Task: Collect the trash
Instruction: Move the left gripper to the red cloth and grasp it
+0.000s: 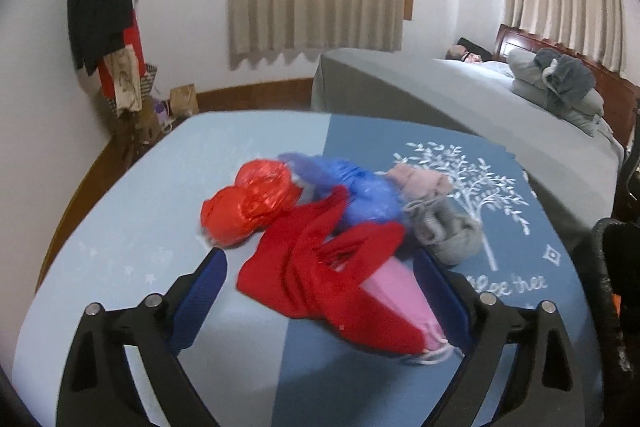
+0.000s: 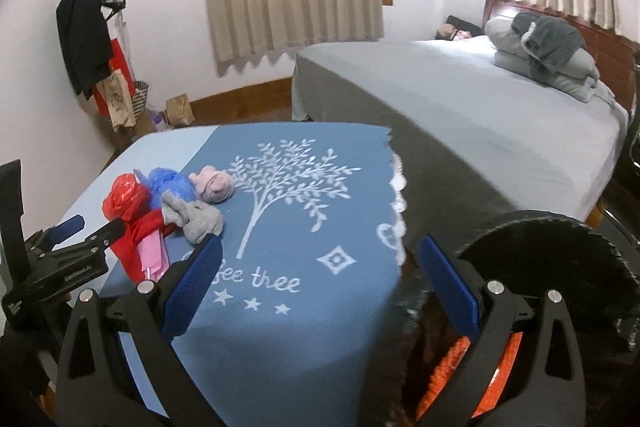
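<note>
A pile lies on the blue tablecloth [image 1: 140,227]: a crumpled red plastic bag [image 1: 248,203], a blue plastic bag [image 1: 360,195], a pink rolled cloth [image 1: 420,181], a grey sock [image 1: 448,231], a red cloth [image 1: 320,283] and a pink piece [image 1: 400,303] under it. My left gripper [image 1: 320,259] is open, its blue pads either side of the red cloth. The right wrist view shows the same pile [image 2: 172,203] at the left with the left gripper [image 2: 96,225] at it. My right gripper [image 2: 320,247] hangs open and empty over the table's right edge.
A black round bin [image 2: 560,259] with an orange liner [image 2: 456,367] stands low at the table's right side. Behind it is a grey bed [image 2: 480,107] with folded bedding [image 2: 540,51]. A coat rack [image 2: 88,27] and paper bags [image 2: 178,109] stand by the far wall.
</note>
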Motion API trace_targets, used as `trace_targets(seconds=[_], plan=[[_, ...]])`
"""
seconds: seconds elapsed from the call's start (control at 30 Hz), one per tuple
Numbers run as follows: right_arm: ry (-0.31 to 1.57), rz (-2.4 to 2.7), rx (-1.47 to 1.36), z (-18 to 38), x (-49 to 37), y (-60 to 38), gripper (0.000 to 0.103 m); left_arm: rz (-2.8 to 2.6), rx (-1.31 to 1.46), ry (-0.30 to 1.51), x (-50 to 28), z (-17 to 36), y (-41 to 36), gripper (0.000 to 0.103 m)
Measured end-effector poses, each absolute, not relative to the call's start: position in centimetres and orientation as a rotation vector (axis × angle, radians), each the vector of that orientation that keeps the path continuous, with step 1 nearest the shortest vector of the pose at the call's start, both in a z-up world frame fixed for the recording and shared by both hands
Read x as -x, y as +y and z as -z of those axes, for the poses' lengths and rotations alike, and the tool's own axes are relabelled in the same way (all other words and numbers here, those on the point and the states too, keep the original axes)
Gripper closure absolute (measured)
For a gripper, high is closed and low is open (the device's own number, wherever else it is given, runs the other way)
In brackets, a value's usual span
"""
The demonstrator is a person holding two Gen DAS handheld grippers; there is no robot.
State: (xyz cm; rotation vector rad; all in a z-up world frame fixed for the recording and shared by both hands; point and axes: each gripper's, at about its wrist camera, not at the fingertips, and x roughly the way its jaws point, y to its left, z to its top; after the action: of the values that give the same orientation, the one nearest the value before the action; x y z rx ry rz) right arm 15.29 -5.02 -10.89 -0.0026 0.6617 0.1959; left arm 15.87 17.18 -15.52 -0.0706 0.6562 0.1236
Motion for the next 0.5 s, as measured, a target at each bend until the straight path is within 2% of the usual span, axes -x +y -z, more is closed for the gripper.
trace_targets(seconds=[0.13,0.23,0.33,0.4,0.5], plan=[[0.683,-0.211,0.015,11.9,-16.2,-3.7,0.007,-0.118,0.083,0.685,-16.6,16.4,17.9,0.016],[0.695,-0.221,0.023,12.4,-16.7,-3.1,0.007,-0.113,0.103,0.713,-17.1,16.8,18.3,0.022],[0.705,-0.228,0.031,12.9,-16.9,-2.4,0.007,-0.098,0.126,0.741,-17.5,17.2,18.8,0.037],[0.711,-0.232,0.035,13.2,-17.0,-2.0,0.007,-0.082,0.140,0.757,-17.7,17.4,19.0,0.054],[0.721,-0.238,0.040,13.5,-17.3,-1.6,0.007,-0.070,0.147,0.769,-17.8,17.6,19.1,0.069]])
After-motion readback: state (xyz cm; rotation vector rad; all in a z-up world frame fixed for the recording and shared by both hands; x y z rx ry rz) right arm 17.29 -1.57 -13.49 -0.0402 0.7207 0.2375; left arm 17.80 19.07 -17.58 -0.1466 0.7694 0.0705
